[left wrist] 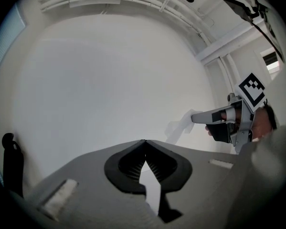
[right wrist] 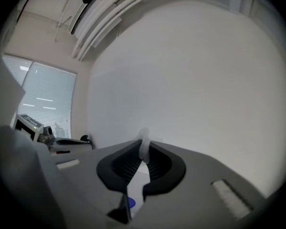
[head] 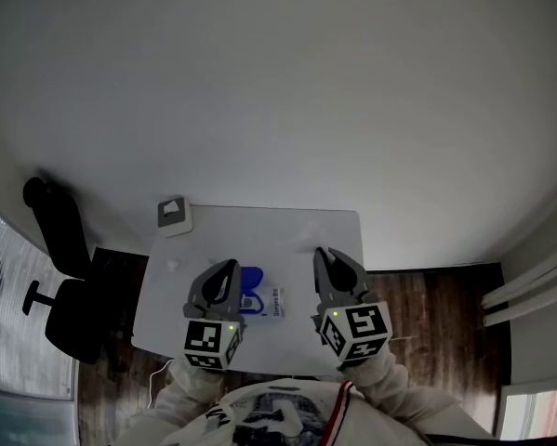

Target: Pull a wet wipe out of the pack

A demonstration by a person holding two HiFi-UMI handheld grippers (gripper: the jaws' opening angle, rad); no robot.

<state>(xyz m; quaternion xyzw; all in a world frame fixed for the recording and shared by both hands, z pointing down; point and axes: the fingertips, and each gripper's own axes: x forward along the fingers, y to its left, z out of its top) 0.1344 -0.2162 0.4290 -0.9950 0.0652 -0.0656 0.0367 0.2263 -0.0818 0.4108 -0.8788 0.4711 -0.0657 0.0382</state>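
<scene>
The wet wipe pack (head: 271, 303) lies on the white table (head: 287, 230) with its blue lid (head: 250, 278) flipped open; the lid (right wrist: 128, 203) also shows low between the right jaws. My right gripper (head: 322, 253) hangs above the table to the right of the pack. It (right wrist: 143, 146) is shut on a white wipe (right wrist: 144, 149) that sticks up past the tips. From the left gripper view, that right gripper (left wrist: 196, 119) holds the crumpled wipe (left wrist: 180, 126) in the air. My left gripper (head: 230, 265) hovers over the pack's left side; it (left wrist: 143, 142) is shut and holds nothing.
A small white-and-grey box (head: 174, 216) sits at the table's far left corner. A black office chair (head: 66, 286) stands on the wooden floor left of the table. A bare white wall (head: 278, 91) rises behind the table. A window with blinds (right wrist: 45, 104) is off to the side.
</scene>
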